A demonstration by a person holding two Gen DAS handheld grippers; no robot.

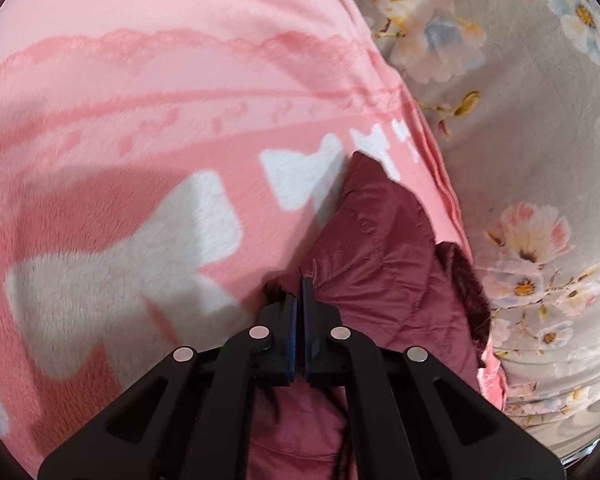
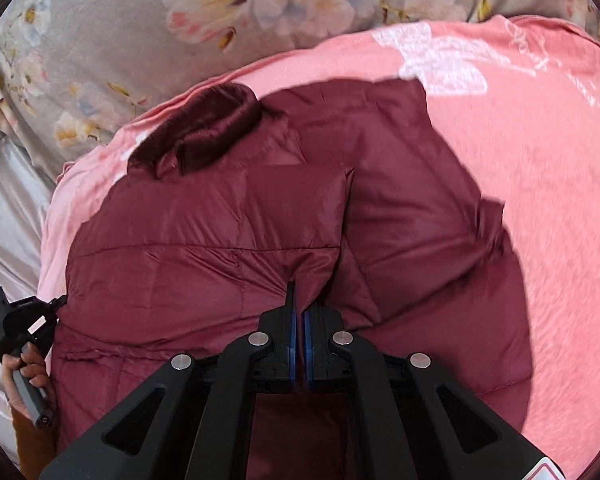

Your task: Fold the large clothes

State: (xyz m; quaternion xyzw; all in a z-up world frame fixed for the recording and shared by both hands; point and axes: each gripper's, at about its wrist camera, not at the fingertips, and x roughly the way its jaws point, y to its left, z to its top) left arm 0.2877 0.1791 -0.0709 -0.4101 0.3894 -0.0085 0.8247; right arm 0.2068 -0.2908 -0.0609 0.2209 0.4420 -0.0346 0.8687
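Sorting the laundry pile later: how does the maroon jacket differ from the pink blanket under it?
The maroon jacket is shiny and quilted with a furry collar; the pink blanket is fuzzy, with white prints. The jacket is bunched in both grippers, the blanket lies spread flat beneath it. Both rest on the floral bedspread.

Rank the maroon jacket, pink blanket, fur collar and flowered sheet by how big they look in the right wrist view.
1. maroon jacket, though nearness to the camera inflates it
2. pink blanket
3. flowered sheet
4. fur collar
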